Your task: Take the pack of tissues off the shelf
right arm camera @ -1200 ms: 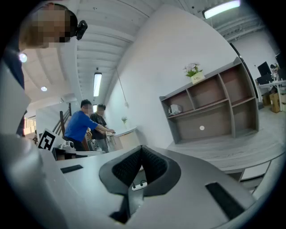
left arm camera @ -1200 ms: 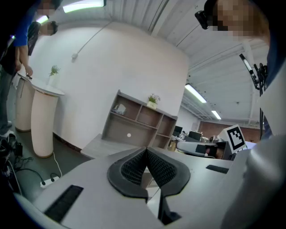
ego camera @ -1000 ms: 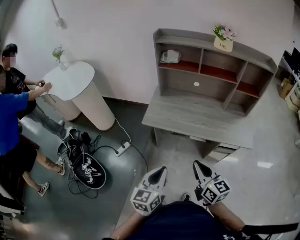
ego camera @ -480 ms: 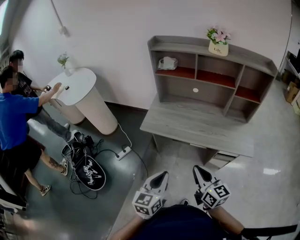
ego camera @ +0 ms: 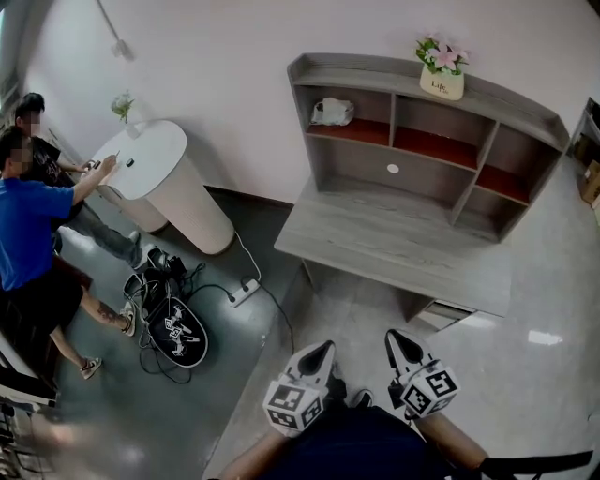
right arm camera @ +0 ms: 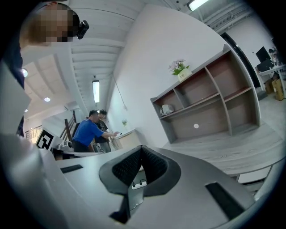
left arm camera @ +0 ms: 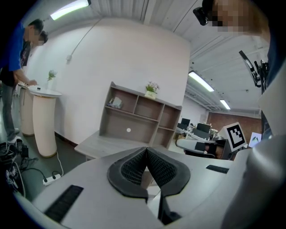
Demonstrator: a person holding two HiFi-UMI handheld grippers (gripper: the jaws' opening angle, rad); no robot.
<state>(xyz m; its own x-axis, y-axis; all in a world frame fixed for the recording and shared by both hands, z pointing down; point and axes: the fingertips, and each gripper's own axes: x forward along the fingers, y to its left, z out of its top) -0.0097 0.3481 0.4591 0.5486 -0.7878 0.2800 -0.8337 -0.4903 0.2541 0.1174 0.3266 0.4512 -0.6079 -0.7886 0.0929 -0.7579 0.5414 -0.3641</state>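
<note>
Both closed and empty — left hand-held gripper (ego camera: pixel 324 347); right hand-held gripper (ego camera: pixel 393 336) — well apart from tissue pack (ego camera: pixel 332 112) (shelf (ego camera: pixel 431 176), top-left cubby).

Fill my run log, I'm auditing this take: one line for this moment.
left gripper: jaws shut, empty | right gripper: jaws shut, empty | pack of tissues: upper-left compartment of shelf, untouched

Bright, even light from ceiling strip lamps (left arm camera: pixel 69 9). Shelf (ego camera: pixel 441 178) compartments in soft shadow; faint shadow under the desk (ego camera: pixel 394 239). Small white glare on glossy floor (ego camera: pixel 532 336). Gripper views: heavy fisheye, dark corners, nearest foreground soft. Head view: lines bow at edges, lower-left corner smeared.
</note>
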